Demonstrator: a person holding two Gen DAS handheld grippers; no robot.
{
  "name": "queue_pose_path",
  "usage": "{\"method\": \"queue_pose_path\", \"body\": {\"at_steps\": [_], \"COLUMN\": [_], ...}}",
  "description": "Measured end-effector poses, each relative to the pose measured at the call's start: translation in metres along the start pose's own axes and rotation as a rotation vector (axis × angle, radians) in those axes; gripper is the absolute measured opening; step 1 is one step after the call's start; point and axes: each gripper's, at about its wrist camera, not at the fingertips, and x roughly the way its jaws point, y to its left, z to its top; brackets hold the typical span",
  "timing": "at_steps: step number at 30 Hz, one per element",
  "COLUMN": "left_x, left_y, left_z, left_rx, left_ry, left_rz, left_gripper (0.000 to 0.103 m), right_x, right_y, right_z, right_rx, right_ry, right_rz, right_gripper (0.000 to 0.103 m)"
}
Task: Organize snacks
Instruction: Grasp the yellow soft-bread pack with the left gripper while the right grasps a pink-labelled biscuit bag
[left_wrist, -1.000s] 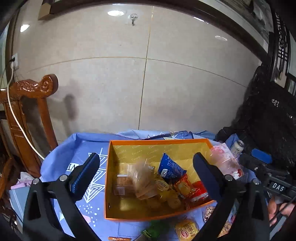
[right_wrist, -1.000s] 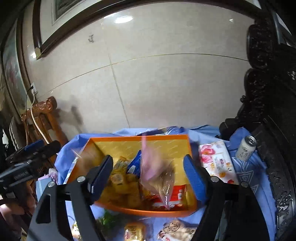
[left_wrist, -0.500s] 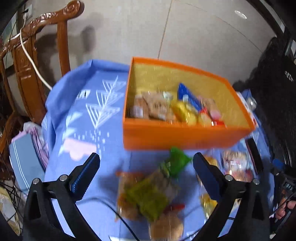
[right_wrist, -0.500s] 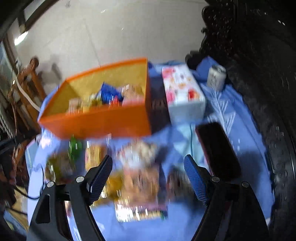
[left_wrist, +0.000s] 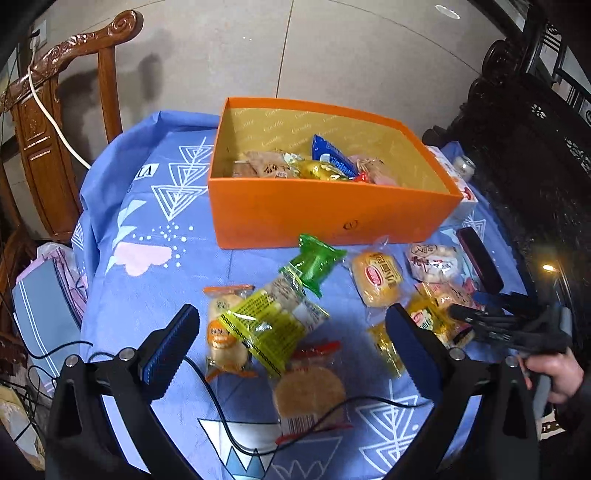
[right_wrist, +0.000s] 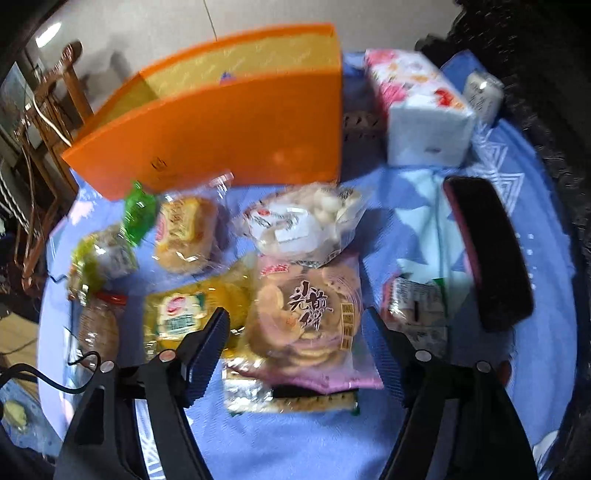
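around: tissue pack (right_wrist: 417, 107) and black case (right_wrist: 487, 251) off to my right
snacks: pink cracker bag (right_wrist: 306, 317) sits between my right gripper (right_wrist: 295, 350) fingers, crinkly
box (left_wrist: 332, 210): orange, ahead
jaws: both spread wide, left gripper (left_wrist: 291, 350) too

Orange box (left_wrist: 332, 214), plain orange outside, mustard-gold lining with a faint repeated script print; inside it a blue-and-white packet (left_wrist: 328, 153) among tan and yellow wrappers. Tablecloth (left_wrist: 147, 280), periwinkle blue with white nested-triangle outlines, white dots and a pale pink patch. Long packet (left_wrist: 269, 325), yellow-green with black print; behind it a bright green wrapper (left_wrist: 314, 264). Bun packet (left_wrist: 376, 277), clear film over golden bread, red oval label. Round cracker packet (right_wrist: 306, 314), pink with dark brush characters. Tissue pack (right_wrist: 421, 107), white with pink and red flowers. Flat case (right_wrist: 487, 251), black with a magenta edge. Gripper pads (left_wrist: 170, 350), blue and ribbed, on black fingers. Chair (left_wrist: 44, 129), reddish-brown carved wood.
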Motion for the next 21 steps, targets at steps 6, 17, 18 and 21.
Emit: {"method": "queue_pose_path", "body": {"at_steps": [6, 17, 18, 21], "left_x": [-0.003, 0.025, 0.029, 0.042], "left_y": [-0.007, -0.050, -0.057, -0.081], "left_z": [-0.003, 0.011, 0.010, 0.007], "left_rx": [0.071, 0.339, 0.374, 0.495], "left_ry": [-0.007, -0.011, -0.010, 0.009], "left_rz": [-0.023, -0.116, -0.130, -0.196], "left_gripper": [0.098, 0.098, 0.098, 0.098], "right_x": [0.023, -0.027, -0.032, -0.043], "right_y": [-0.008, -0.023, -0.026, -0.032], "right_z": [0.007, -0.017, -0.020, -0.032], "right_rx": [0.017, 0.119, 0.137, 0.189], "right_ry": [0.062, 0.014, 0.009, -0.004], "right_rz": [0.065, 0.171, 0.184, 0.203], "right_gripper": [0.060, 0.043, 0.043, 0.043]}}
